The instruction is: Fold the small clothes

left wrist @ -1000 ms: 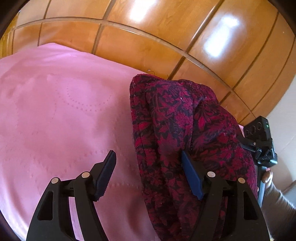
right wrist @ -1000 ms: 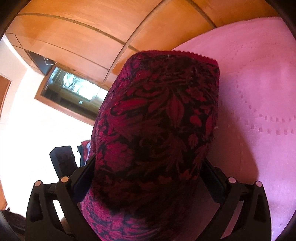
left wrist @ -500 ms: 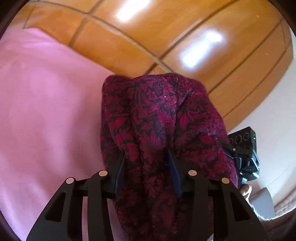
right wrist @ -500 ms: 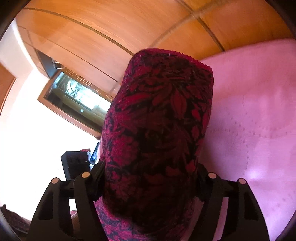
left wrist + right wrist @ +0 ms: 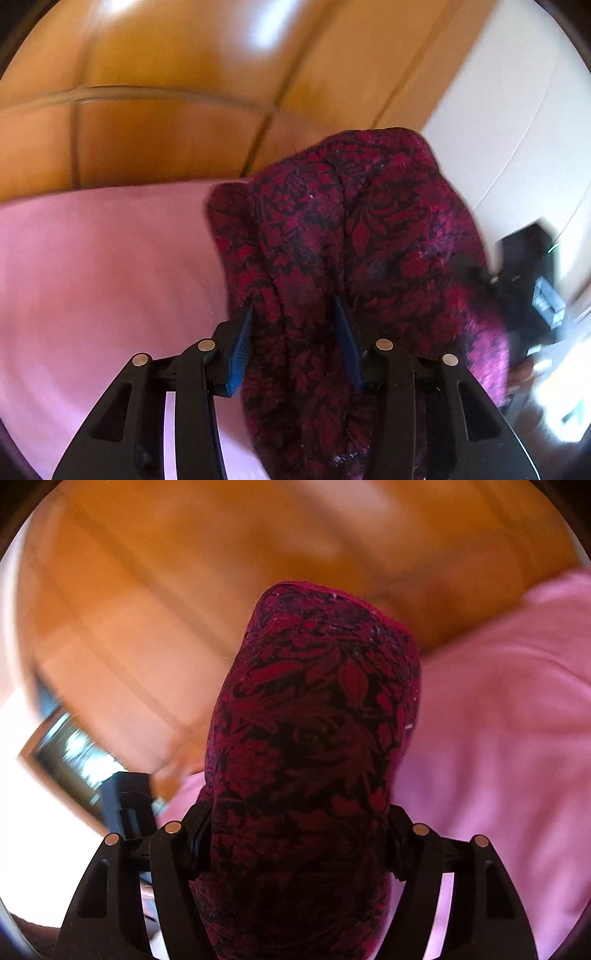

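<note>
A dark red and black floral garment (image 5: 354, 258) hangs lifted between both grippers above a pink bedspread (image 5: 103, 266). My left gripper (image 5: 295, 332) is shut on a bunched fold of it, blue pads pressing from both sides. In the right wrist view the same garment (image 5: 314, 746) drapes over my right gripper (image 5: 295, 834), which is shut on it; its fingertips are hidden under the cloth. The right gripper's body shows black at the right of the left wrist view (image 5: 528, 280).
The pink bedspread (image 5: 498, 738) covers the surface below. A glossy wooden panelled wall (image 5: 166, 92) stands behind it. A white wall (image 5: 517, 110) lies to the right. A framed window or mirror (image 5: 66, 753) is at the left.
My left gripper has closed onto a fold of the garment. Both grippers have lifted and swung, so the views tilted up toward the wooden wall. The right gripper kept its hold.
</note>
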Tool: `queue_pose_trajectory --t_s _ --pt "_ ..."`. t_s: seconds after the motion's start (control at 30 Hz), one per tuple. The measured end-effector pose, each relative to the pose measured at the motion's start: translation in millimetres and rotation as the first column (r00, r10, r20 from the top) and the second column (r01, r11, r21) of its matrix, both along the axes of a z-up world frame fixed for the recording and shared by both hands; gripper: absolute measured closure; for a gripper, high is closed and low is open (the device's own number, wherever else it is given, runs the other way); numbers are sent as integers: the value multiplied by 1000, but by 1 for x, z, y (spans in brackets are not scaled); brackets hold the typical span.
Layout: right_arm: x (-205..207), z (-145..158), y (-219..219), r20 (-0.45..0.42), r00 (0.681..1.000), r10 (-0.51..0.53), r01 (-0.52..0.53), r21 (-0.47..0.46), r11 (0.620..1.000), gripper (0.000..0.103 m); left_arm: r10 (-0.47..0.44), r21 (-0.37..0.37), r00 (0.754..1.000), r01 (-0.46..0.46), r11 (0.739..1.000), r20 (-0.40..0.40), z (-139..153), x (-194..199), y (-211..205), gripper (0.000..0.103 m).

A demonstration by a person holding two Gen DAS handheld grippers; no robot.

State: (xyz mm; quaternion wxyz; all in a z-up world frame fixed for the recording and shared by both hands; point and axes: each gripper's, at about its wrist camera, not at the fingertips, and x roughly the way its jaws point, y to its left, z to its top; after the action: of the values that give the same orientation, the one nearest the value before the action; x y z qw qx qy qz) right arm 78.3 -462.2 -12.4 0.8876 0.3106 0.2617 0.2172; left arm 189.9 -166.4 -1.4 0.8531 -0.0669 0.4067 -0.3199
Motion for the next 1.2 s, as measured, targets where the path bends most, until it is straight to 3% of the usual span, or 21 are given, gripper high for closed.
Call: queue_pose_trajectory --t_s 0.07,0.1,0.13,0.2,0.33,0.4,0.57,0.67,0.77,0.9,1.0,1.03,1.2 --pt "0 -33 -20 -104 992 -68 66 -19 998 31 -12 132 999 18 991 -45 -26 9 -36 61" --pt "-2 -57 -31 -158 982 -108 107 -16 994 28 -15 152 1000 18 988 -17 -32 7 -45 56" --pt "-7 -69 -38 -170 977 -129 132 8 991 27 -14 166 1000 10 986 25 -33 2 -51 56" --pt "-20 -79 -49 -161 975 -154 165 54 985 15 8 189 998 -18 982 55 -29 -5 -54 56" --pt "-43 -52 -42 -118 967 -227 220 -66 973 11 58 200 995 -73 977 81 -29 -24 -45 58" --pt "-57 -29 -33 -61 963 -264 254 -136 958 24 76 197 993 -91 976 85 -29 -26 -38 58" --pt "-63 13 5 69 966 -248 257 -317 913 43 82 244 991 -106 964 109 -24 -28 -47 58" --pt "-28 -2 43 18 977 -212 199 -430 880 47 102 266 988 -129 955 113 -21 -25 -48 58" --pt "-4 -28 78 40 962 -270 242 -579 779 46 144 284 983 -172 943 118 -30 -22 -43 58" --pt "4 -27 94 54 949 -309 275 -617 737 45 179 262 978 -200 944 103 -28 -22 -38 57" --pt "-2 -25 101 56 945 -321 282 -634 720 45 202 261 971 -229 938 126 -23 -32 -36 43" --pt "-6 -22 106 56 944 -325 286 -633 719 44 215 253 968 -243 937 132 -21 -37 -33 38" --pt "-21 -12 98 51 929 -368 325 -590 739 39 241 175 960 -264 948 144 -7 -55 -21 32"
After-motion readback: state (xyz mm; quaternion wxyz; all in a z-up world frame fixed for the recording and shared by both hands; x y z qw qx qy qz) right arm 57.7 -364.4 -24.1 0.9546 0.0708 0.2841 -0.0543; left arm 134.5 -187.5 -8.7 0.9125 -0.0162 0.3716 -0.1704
